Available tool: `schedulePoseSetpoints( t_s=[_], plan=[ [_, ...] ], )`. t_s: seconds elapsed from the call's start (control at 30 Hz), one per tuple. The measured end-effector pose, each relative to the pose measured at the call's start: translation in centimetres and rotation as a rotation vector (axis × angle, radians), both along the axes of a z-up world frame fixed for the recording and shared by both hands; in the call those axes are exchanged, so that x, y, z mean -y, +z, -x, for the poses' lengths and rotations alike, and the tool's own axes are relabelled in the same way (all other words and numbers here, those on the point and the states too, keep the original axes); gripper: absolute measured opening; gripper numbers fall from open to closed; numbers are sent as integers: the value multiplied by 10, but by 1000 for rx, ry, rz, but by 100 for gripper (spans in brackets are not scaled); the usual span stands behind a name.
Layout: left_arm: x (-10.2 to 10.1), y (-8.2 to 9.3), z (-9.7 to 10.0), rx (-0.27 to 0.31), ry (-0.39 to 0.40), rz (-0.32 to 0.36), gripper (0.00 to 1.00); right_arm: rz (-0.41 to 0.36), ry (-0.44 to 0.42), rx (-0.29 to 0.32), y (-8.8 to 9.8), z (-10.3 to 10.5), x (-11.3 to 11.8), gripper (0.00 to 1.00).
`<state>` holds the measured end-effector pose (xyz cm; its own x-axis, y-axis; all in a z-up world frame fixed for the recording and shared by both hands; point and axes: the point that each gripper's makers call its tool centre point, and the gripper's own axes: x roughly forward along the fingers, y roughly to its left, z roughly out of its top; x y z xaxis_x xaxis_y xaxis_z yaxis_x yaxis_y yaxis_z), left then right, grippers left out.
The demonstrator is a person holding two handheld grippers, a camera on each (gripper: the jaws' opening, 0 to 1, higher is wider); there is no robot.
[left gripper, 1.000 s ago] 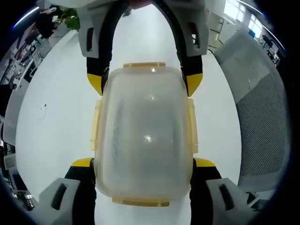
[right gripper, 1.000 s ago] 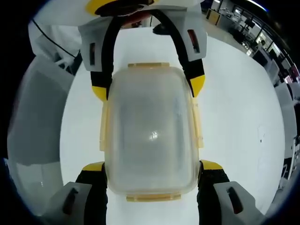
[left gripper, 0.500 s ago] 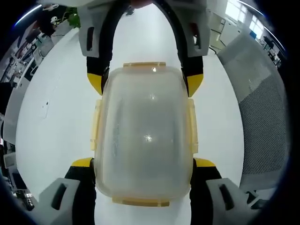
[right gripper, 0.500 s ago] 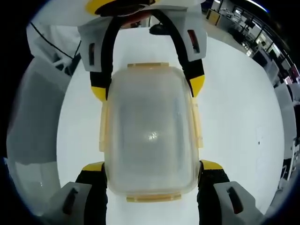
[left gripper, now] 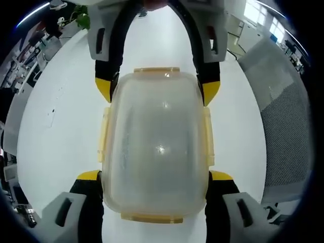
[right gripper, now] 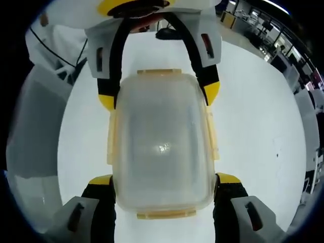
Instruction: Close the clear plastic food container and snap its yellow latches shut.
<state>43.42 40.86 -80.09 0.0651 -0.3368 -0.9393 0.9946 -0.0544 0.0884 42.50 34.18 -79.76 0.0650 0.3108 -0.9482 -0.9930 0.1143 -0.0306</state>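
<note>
1. Clear plastic food container (left gripper: pixel 157 147) fills frame centre on the white worktop (left gripper: pixel 61 126), lid on.
2. Left tongs (left gripper: pixel 156 177) and right tongs (right gripper: pixel 164 178) each clamp one end.
3. Advice: squeeze evenly, pressing yellow latches (left gripper: pixel 103 135) flat.

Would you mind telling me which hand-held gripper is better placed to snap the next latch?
Neither clearly: the left hand-held gripper and right hand-held gripper clamp opposite ends of the container alike, its yellow side latches equally near both. Right, only as a toss-up.
</note>
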Motion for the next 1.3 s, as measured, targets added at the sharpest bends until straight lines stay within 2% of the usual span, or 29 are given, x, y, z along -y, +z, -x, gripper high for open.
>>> schedulePoseSetpoints(
  t_s=[0.57,0.97,1.3],
  plan=[
    [2,0,-25,0,-6,-18,83,-24,-9,5,1,-25,3,79],
    [2,-2,-34,1,-10,-29,83,-37,-18,12,-1,-34,2,80],
    [3,-3,-50,2,9,-12,83,-36,-8,17,-2,-51,3,80]
  ],
)
